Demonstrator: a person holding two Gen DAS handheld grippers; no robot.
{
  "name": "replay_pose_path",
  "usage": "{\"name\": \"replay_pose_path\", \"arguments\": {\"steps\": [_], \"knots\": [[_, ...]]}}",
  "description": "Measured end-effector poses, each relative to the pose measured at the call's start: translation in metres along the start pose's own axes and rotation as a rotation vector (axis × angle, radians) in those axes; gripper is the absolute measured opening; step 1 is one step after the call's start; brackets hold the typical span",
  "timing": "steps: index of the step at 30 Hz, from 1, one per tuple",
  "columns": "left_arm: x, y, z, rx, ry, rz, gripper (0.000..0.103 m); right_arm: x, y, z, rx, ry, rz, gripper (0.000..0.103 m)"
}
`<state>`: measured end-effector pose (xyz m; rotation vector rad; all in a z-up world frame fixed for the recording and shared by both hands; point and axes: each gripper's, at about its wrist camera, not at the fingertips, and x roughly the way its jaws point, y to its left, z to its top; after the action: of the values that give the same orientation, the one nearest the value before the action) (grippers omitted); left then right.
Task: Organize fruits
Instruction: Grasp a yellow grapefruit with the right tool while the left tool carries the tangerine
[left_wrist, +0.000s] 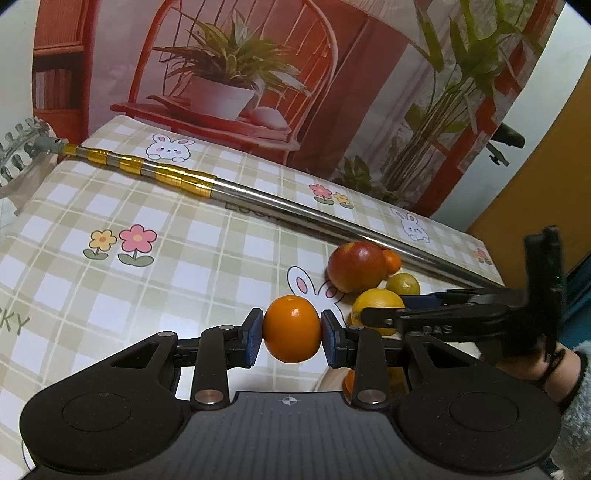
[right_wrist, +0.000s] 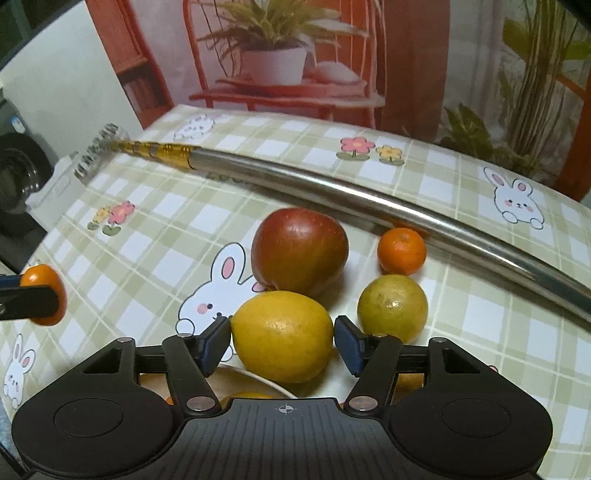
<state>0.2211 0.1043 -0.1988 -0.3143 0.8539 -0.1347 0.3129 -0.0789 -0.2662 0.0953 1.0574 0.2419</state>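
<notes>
My left gripper (left_wrist: 291, 330) is shut on a small orange (left_wrist: 291, 328), lifted above the checked tablecloth (left_wrist: 184, 266). The same orange (right_wrist: 40, 284) shows at the far left of the right wrist view. My right gripper (right_wrist: 282, 345) has its blue pads against both sides of a yellow lemon (right_wrist: 282, 336), and appears shut on it. Behind the lemon lie a red apple (right_wrist: 299, 251), a greenish citrus (right_wrist: 393, 306) and a tiny orange (right_wrist: 402, 251). The apple (left_wrist: 356, 266) and lemon (left_wrist: 376, 302) also appear right of my left gripper.
A long steel pole with gold bands (right_wrist: 332, 188) lies diagonally across the table behind the fruit. A white plate rim (right_wrist: 266, 380) with orange fruit in it peeks out under my right gripper. A hand in a fuzzy sleeve (left_wrist: 572, 398) holds the right gripper.
</notes>
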Motion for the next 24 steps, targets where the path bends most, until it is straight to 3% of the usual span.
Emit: {"name": "replay_pose_path", "arguments": {"steps": [4,10,17,24], "knots": [[0.0,-0.003,-0.007,0.002,0.003,-0.014,0.035,0.008,0.005,0.0,-0.01,0.021,-0.008,0.059],[0.0,-0.007,-0.018,0.002,0.025,-0.037,0.035,0.002,0.011,-0.004,-0.039,-0.015,-0.04,0.057],[-0.002,-0.014,-0.028,0.026,0.044,-0.062,0.035,-0.04,0.009,-0.018,0.042,-0.128,0.01,0.056],[-0.003,-0.026,-0.039,0.064,0.063,-0.08,0.035,-0.079,0.005,-0.05,0.095,-0.195,0.007,0.056]]}}
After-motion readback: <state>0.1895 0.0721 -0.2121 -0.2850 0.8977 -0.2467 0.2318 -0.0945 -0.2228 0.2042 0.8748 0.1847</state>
